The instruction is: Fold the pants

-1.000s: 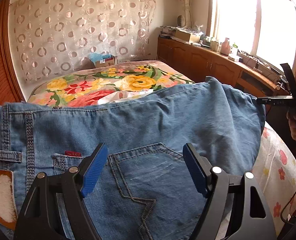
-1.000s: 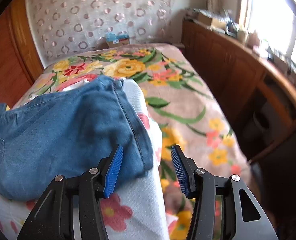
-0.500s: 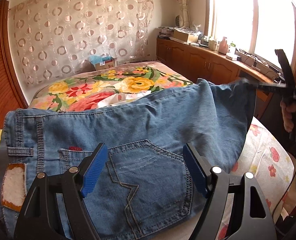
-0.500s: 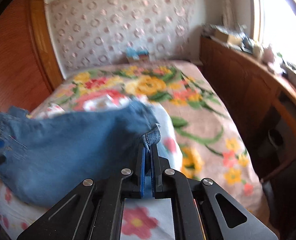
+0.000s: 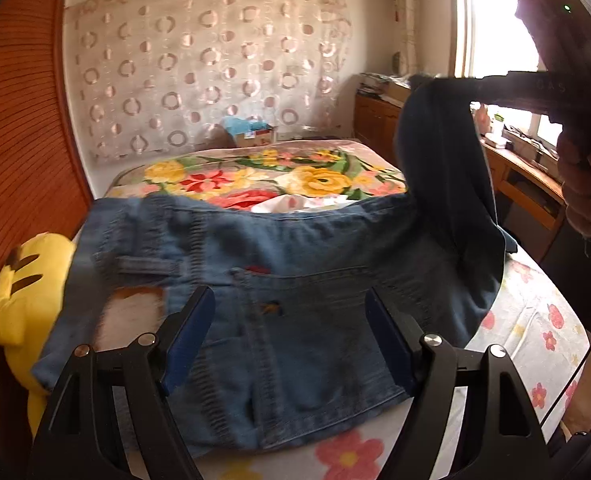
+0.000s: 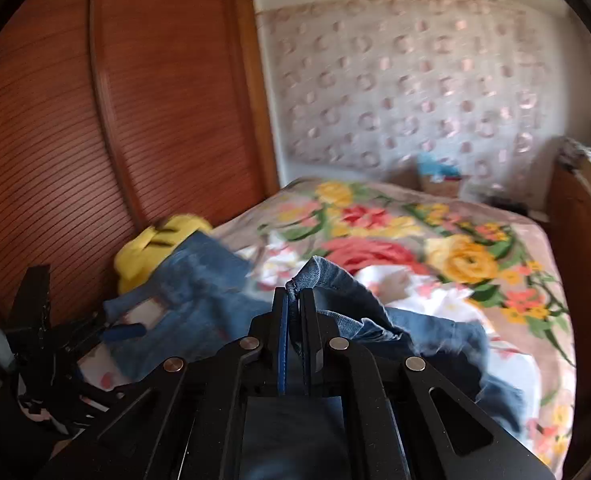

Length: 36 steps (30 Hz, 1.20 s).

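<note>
Blue denim pants (image 5: 295, 300) lie across the near end of the bed, waistband and back pocket toward me. My left gripper (image 5: 289, 332) is open and empty, hovering over the pocket area. My right gripper (image 6: 294, 300) is shut on the pants' leg end (image 6: 319, 274) and holds it lifted; in the left wrist view that raised leg (image 5: 443, 160) hangs from the right gripper at upper right. The waist end of the pants (image 6: 183, 292) and the left gripper (image 6: 123, 330) show at the left of the right wrist view.
A yellow plush toy (image 5: 19, 292) lies at the bed's left edge beside a wooden wardrobe (image 6: 115, 120). The floral bedspread (image 5: 279, 176) stretches behind. A wooden cabinet (image 5: 375, 120) and window run along the right. A box (image 5: 251, 134) stands by the curtain.
My right gripper closed on the pants' leg end and lifted it up, swinging leftward toward the waist. My left gripper stayed open and drew back and up a little.
</note>
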Each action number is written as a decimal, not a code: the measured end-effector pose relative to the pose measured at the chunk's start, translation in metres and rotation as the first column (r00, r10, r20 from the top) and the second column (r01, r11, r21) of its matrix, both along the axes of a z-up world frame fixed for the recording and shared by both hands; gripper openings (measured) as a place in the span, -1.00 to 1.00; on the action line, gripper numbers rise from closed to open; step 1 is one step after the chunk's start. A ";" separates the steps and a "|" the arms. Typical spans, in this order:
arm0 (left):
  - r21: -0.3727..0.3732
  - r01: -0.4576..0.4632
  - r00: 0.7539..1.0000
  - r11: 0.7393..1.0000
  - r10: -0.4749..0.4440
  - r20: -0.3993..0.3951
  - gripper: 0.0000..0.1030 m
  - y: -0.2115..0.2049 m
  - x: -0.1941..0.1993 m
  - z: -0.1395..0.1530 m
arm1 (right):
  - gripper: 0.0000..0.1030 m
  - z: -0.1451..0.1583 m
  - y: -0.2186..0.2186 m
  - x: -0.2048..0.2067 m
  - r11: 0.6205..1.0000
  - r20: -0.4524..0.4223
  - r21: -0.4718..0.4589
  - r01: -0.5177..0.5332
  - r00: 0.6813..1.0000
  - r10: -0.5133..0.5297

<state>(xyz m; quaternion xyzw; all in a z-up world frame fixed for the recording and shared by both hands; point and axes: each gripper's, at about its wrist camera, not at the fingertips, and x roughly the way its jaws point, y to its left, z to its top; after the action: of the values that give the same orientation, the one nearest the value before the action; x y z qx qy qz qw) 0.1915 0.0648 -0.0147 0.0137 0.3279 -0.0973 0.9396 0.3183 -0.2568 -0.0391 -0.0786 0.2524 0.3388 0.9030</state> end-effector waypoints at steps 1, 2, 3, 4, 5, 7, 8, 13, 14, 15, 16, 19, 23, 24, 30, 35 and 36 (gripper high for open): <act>0.001 -0.008 1.000 1.000 0.008 -0.001 0.52 0.003 -0.001 -0.001 | -0.67 -0.007 0.007 0.003 1.000 -0.007 -0.021 -0.011 1.000 0.011; 0.000 -0.013 1.000 1.000 0.013 -0.003 0.52 0.006 -0.002 -0.002 | -0.59 -0.013 0.011 0.004 0.999 -0.005 -0.038 -0.008 1.000 0.008; -0.002 -0.016 1.000 1.000 0.016 -0.005 0.52 0.007 -0.002 -0.004 | -0.43 -0.017 0.013 0.008 0.999 -0.006 -0.045 -0.005 1.000 0.005; -0.005 -0.018 1.000 1.000 0.018 -0.009 0.52 0.008 -0.002 -0.006 | -0.34 -0.021 0.013 0.011 0.999 -0.011 -0.046 -0.006 1.000 0.005; -0.008 -0.018 1.000 1.000 0.018 -0.012 0.52 0.008 -0.001 -0.007 | -0.33 -0.024 0.010 0.014 0.999 -0.015 -0.045 -0.002 1.000 0.001; -0.012 -0.013 1.000 1.000 0.013 -0.020 0.52 0.005 0.003 -0.011 | -0.31 -0.032 0.002 0.019 0.998 -0.009 -0.053 0.026 1.000 -0.026; -0.014 -0.008 1.000 1.000 0.008 -0.025 0.52 0.003 0.007 -0.012 | -0.31 -0.029 -0.001 0.019 0.998 -0.008 -0.057 0.040 0.999 -0.041; -0.016 0.040 0.998 0.999 -0.041 -0.041 0.52 -0.019 0.026 -0.018 | -0.18 -0.020 -0.002 0.011 0.988 -0.016 -0.086 0.127 0.992 -0.129; -0.014 0.048 0.998 0.999 -0.049 -0.045 0.52 -0.025 0.030 -0.020 | -0.17 -0.019 0.001 0.014 0.986 -0.026 -0.091 0.142 0.989 -0.145; -0.012 0.054 0.997 0.998 -0.055 -0.050 0.52 -0.030 0.034 -0.020 | -0.15 -0.012 0.006 0.011 0.983 -0.037 -0.096 0.154 0.987 -0.158; -0.010 0.061 0.997 0.998 -0.061 -0.056 0.52 -0.035 0.039 -0.021 | -0.13 -0.020 0.004 0.017 0.981 -0.051 -0.102 0.164 0.984 -0.170; -0.003 0.071 0.995 0.998 -0.071 -0.068 0.52 -0.049 0.047 -0.026 | -0.10 -0.024 0.006 0.030 0.975 -0.084 -0.114 0.189 0.976 -0.199; -0.003 0.079 0.993 0.997 -0.079 -0.089 0.52 -0.059 0.063 -0.031 | -0.10 -0.022 0.011 0.046 0.978 -0.144 -0.111 0.179 0.970 -0.194; -0.003 0.081 0.992 0.997 -0.081 -0.095 0.52 -0.061 0.066 -0.032 | -0.10 -0.027 0.014 0.050 0.979 -0.158 -0.111 0.171 0.970 -0.187; -0.001 0.096 0.984 0.995 -0.095 -0.152 0.34 -0.071 0.082 -0.047 | -0.10 -0.037 0.032 0.072 0.985 -0.209 -0.118 0.125 0.967 -0.148; -0.020 0.101 0.976 0.995 -0.103 -0.190 0.18 -0.071 0.085 -0.055 | -0.16 -0.050 0.051 0.084 0.989 -0.240 -0.122 0.083 0.964 -0.111; -0.025 0.104 0.975 0.994 -0.107 -0.193 0.09 -0.072 0.086 -0.056 | -0.56 -0.053 0.052 0.084 0.990 -0.237 -0.122 0.074 0.966 -0.102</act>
<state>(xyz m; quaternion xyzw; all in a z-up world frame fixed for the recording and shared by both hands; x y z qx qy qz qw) 0.2775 -0.0076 -0.0704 0.0145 0.4159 -0.1502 0.8968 0.4022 -0.2051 -0.0919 -0.0760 0.3829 0.2908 0.8735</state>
